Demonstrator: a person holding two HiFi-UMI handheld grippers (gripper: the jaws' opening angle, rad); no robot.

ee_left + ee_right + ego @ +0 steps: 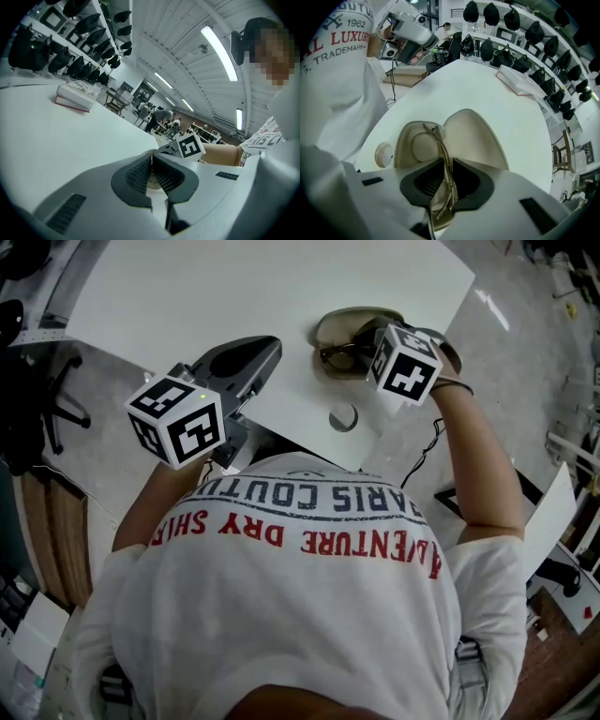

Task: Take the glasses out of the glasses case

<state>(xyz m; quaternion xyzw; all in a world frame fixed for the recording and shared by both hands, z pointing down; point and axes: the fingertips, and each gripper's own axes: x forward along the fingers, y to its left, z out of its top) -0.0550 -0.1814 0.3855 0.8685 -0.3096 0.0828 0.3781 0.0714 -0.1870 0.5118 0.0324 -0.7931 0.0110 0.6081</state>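
My right tongs point steeply down into the open glasses case near the edge of the white table, with the jaws narrowed onto the thin metal frame of the glasses. The glasses lie folded in the lower shell. Their long axis runs along the case, one end at the far wall and the other under my jaws. Whether I pinch rim or folded temples I cannot quite tell. My left tongs hang off to the side, jaws together and empty. Nothing pins the case, so it could lift with the glasses, and the slim wire could twist or slip from so narrow a pinch.
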